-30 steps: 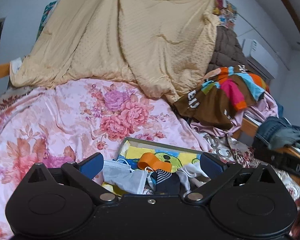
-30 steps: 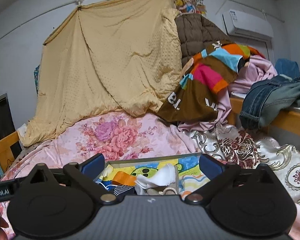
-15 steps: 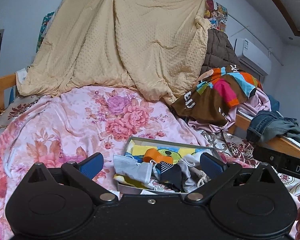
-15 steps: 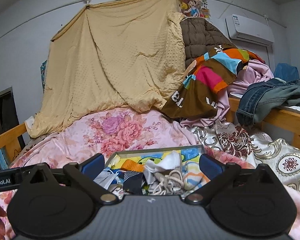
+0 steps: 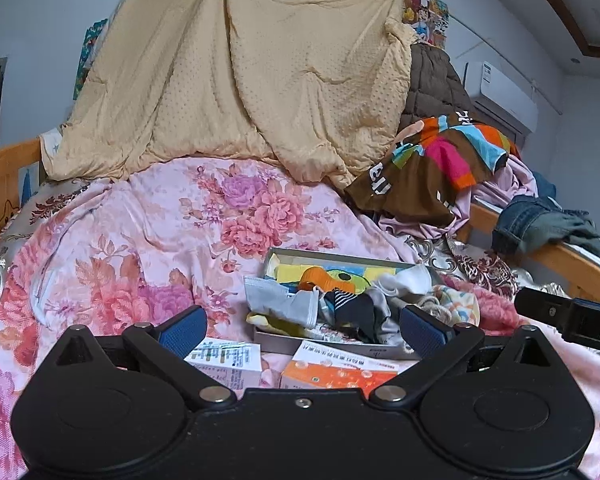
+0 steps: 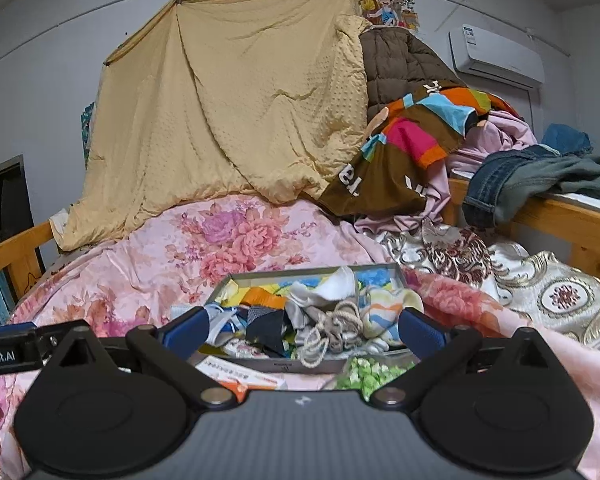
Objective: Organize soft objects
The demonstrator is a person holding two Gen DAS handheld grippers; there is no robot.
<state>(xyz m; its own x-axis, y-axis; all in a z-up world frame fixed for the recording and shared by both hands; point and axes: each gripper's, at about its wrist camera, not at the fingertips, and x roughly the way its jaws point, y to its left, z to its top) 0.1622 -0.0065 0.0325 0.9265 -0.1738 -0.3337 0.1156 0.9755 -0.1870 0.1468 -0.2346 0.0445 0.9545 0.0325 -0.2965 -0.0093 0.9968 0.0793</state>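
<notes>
Left wrist view, both claws [image 5: 302, 326] [image 6: 303, 326] spread empty, shallow rectangular tray [image 5: 284, 343] heaped with crumpled cloth, coiled rope [image 6: 332, 330]

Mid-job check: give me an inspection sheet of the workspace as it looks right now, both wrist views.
Surface: bed under a pink floral quilt.
Job's things: shallow tray holding a grey face mask, orange strap, dark striped sock, white cloth, coiled rope.
Clutter: white carton, orange carton, green packet in front of the tray.
Grippers: left gripper and right gripper open, empty, short of the tray.
Cables: nothing seen.
Surroundings: hanging tan blanket, piled clothes, air conditioner.
</notes>
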